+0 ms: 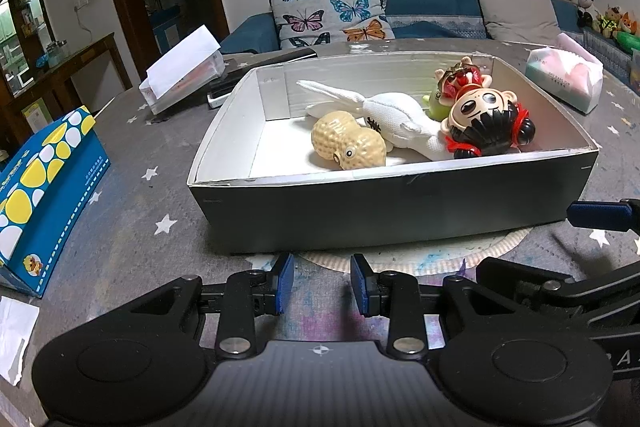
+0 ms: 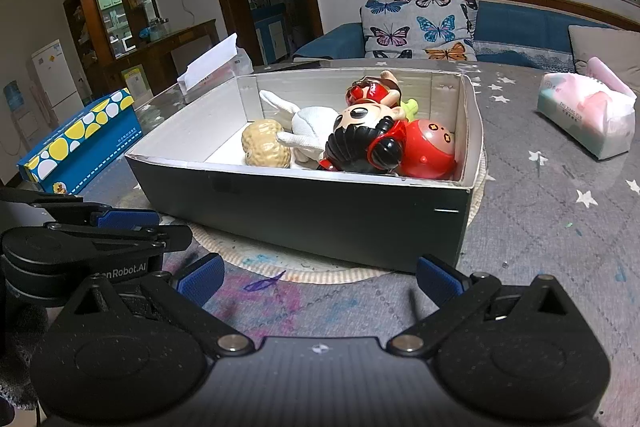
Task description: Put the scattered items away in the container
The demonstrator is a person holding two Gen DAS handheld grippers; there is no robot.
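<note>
A black box with a white inside (image 1: pixel 400 211) (image 2: pixel 300 219) stands on the grey star-patterned table. Inside it lie a tan peanut toy (image 1: pixel 348 143) (image 2: pixel 266 143), a white plush (image 1: pixel 396 119) (image 2: pixel 308 127), a black-haired doll head (image 1: pixel 484 119) (image 2: pixel 360 139), a small red figure (image 1: pixel 460 79) (image 2: pixel 372 91) and a green piece (image 1: pixel 436 105). A round red toy (image 2: pixel 430 151) shows only in the right wrist view. My left gripper (image 1: pixel 322 285) hovers just before the box's near wall, its blue pads a narrow gap apart and empty. My right gripper (image 2: pixel 320 281) stands wide open and empty, beside the left one.
A blue tissue box with yellow and white dots (image 1: pixel 44 195) (image 2: pixel 80 143) sits at the left. A soft tissue pack (image 1: pixel 564 79) (image 2: pixel 588 115) lies at the right. A clear case with white paper (image 1: pixel 184 71) is behind the box, a round mat (image 1: pixel 440 259) under it.
</note>
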